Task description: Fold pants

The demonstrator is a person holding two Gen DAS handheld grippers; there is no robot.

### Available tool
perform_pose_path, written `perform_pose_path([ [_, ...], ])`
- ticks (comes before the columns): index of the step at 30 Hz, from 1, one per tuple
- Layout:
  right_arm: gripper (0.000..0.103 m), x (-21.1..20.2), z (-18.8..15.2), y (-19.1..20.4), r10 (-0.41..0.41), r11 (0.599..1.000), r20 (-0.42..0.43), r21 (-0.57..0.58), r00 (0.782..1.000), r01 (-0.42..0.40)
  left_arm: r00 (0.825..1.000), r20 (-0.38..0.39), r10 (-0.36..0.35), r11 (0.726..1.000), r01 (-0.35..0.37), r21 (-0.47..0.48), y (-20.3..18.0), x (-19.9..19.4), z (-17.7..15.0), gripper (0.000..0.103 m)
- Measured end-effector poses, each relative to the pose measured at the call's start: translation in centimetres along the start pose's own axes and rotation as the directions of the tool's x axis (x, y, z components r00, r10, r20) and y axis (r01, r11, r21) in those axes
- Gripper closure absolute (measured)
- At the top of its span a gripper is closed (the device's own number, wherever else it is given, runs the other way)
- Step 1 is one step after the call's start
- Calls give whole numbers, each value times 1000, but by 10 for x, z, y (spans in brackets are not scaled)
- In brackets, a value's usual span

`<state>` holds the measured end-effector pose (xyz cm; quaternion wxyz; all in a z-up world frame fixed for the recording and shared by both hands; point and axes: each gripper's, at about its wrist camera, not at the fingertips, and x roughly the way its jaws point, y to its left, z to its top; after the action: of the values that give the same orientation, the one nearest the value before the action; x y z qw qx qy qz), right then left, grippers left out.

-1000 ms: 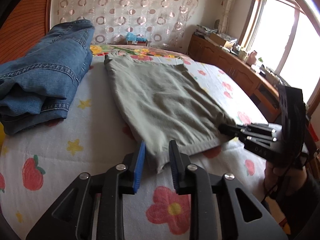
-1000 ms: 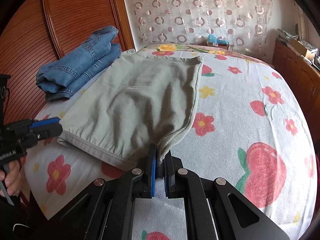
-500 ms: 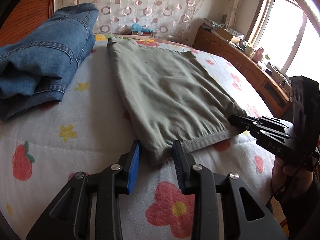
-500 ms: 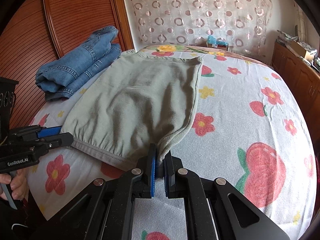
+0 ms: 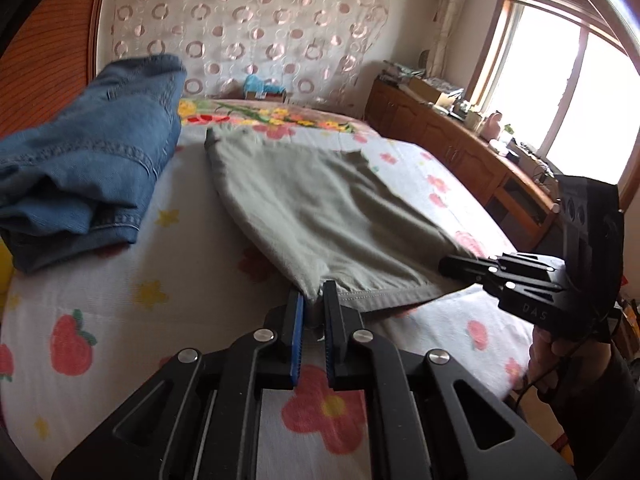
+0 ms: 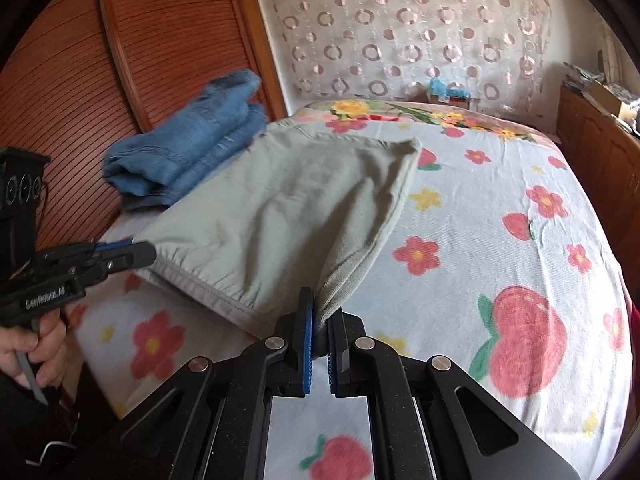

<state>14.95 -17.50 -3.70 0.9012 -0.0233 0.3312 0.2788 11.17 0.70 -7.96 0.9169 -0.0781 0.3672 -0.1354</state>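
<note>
Grey-green pants (image 5: 320, 208) lie folded lengthwise on the flowered bed sheet (image 5: 120, 280), waistband toward me; they also show in the right wrist view (image 6: 280, 208). My left gripper (image 5: 314, 300) is shut on the left waistband corner and holds it just off the sheet. My right gripper (image 6: 320, 312) is shut on the right waistband corner, also lifted. Each gripper shows in the other's view: the right one (image 5: 452, 266) and the left one (image 6: 140, 254).
Folded blue jeans (image 5: 88, 168) lie on the bed to the left of the pants, next to the wooden headboard (image 6: 120, 60). A wooden cabinet (image 5: 460, 152) runs along the right side under the window. A patterned curtain (image 6: 400, 32) hangs behind the bed.
My left gripper has closed on the left waistband corner, which it only straddled before. Both corners have lifted a little off the sheet. The right gripper has kept its hold.
</note>
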Motion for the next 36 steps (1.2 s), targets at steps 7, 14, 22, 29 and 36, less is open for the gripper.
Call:
perform_pose_path([
  [7, 98, -29, -24, 13, 21, 1000, -8, -5, 1000, -21, 1000, -15, -24, 1000, 24, 19, -6, -25, -22, 94],
  [14, 98, -51, -35, 28, 27, 999, -14, -30, 1000, -27, 998, -43, -37, 999, 38, 19, -7, -37, -38, 94],
  [22, 98, -69, -37, 37, 30, 999, 6, -43, 1000, -30, 998, -27, -54, 998, 55, 40, -13, -49, -35, 94],
  [29, 98, -86, -36, 38, 26, 999, 33, -45, 999, -25, 999, 14, -52, 995, 51, 91, -21, -63, -25, 94],
  [36, 98, -98, -35, 37, 26, 999, 57, -47, 998, -23, 998, 33, -59, 992, 55, 110, -24, -71, -20, 94],
])
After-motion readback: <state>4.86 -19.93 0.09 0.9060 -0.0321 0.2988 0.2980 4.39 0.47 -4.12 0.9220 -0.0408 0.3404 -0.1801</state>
